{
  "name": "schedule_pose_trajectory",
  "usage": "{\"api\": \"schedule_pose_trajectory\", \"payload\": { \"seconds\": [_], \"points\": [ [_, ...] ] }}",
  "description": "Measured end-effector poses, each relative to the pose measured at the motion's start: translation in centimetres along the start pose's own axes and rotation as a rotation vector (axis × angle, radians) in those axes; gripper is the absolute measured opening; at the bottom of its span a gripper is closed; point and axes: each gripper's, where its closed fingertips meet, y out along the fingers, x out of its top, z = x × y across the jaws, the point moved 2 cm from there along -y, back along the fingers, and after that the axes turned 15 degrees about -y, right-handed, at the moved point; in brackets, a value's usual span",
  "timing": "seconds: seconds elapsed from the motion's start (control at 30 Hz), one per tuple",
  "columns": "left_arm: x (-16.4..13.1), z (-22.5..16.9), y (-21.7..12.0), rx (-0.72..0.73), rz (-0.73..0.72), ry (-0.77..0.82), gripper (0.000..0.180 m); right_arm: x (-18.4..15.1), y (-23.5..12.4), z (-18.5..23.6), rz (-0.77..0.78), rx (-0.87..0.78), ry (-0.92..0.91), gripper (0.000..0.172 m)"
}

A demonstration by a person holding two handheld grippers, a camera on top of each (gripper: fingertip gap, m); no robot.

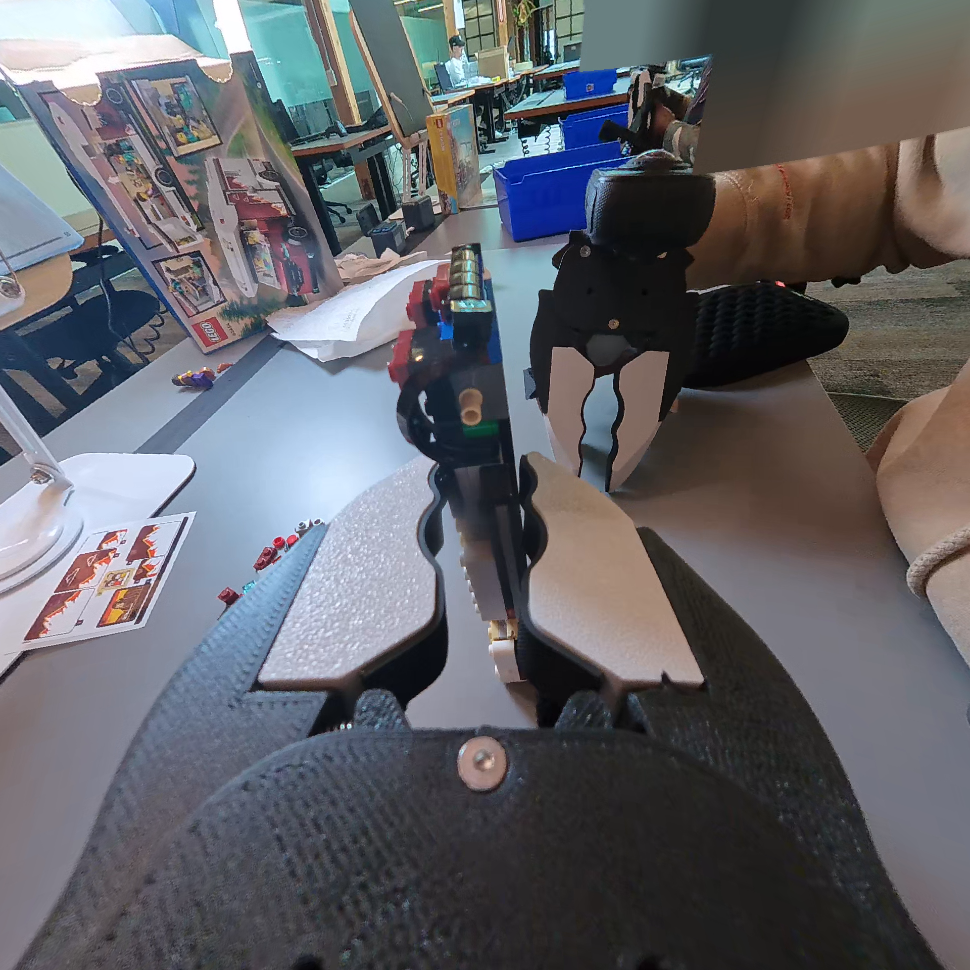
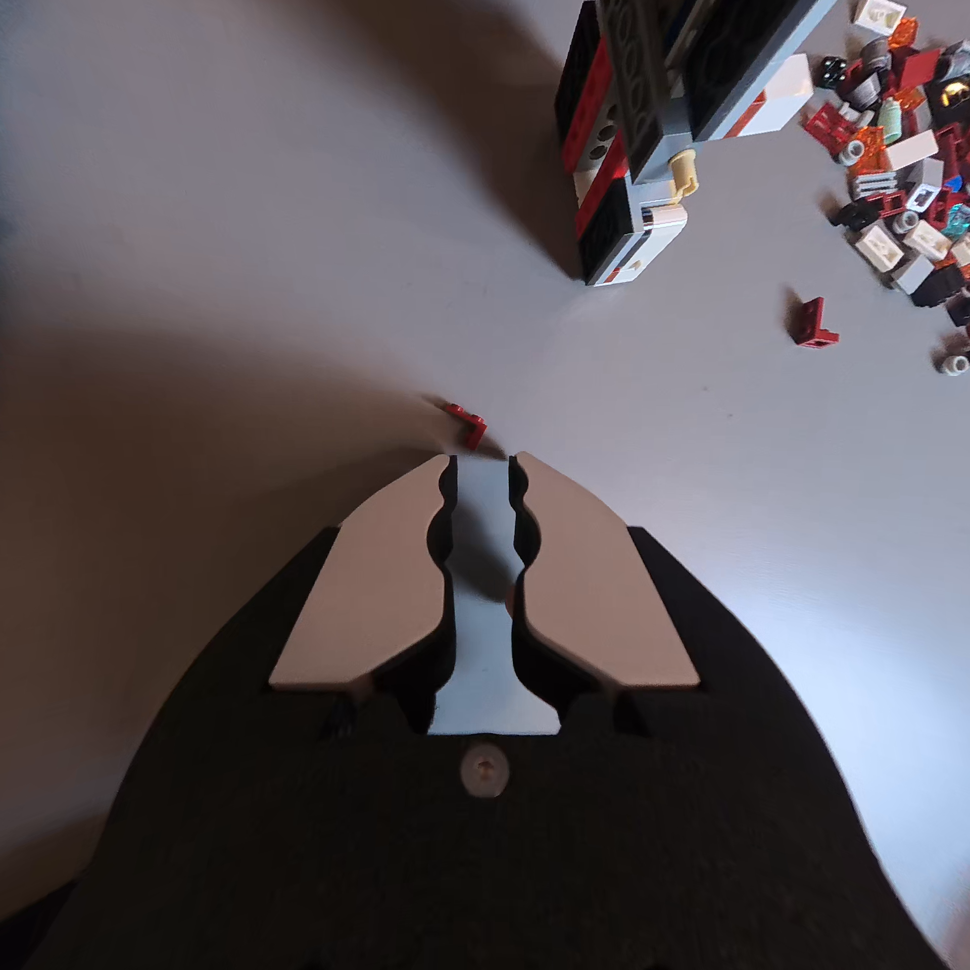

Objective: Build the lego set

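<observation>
Toy brick set box (image 1: 173, 210), logo-marked

On the table (image 1: 294, 435), the brick model (image 1: 462, 367) is flanked by a sticker sheet (image 1: 105, 572) leftward and the right tongs (image 1: 598, 472) rightward, the toy box (image 1: 173, 210) behind.

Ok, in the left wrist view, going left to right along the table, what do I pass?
White stand base → sticker sheet → loose red studs → brick model clamped in the left gripper → right gripper, open, tips at the table → a sleeve.
</observation>
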Motion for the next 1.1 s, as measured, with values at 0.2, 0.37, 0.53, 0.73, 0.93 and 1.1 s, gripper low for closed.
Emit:
{"api": "schedule_pose_trajectory", "payload": {
  "seconds": [0.2,0.37,0.53,0.73,0.93,1.1],
  "points": [
    [0.0,0.1,0.0,0.009,0.000,0.004,0.026,0.2,0.0,0.5,0.010,-0.003,0.006,0.018],
    [0.0,0.0,-0.1,0.007,0.001,0.013,0.027,0.5,-0.3,1.5,-0.009,0.021,0.019,0.017],
    [-0.1,0.0,-0.1,0.007,-0.003,0.010,0.026,0.5,0.0,0.7,-0.022,0.008,0.082,0.010],
    [-0.1,0.1,-0.2,0.008,-0.002,0.011,0.027,3.4,-0.2,3.1,-0.151,0.116,0.015,0.005],
    [-0.1,0.1,-0.2,0.005,-0.002,0.015,0.027,1.5,-0.1,0.2,-0.078,0.010,0.052,0.000],
    [-0.1,0.1,-0.3,0.005,-0.002,0.015,0.027,2.4,0.7,1.7,-0.075,0.084,-0.007,0.003]
  ]
}}
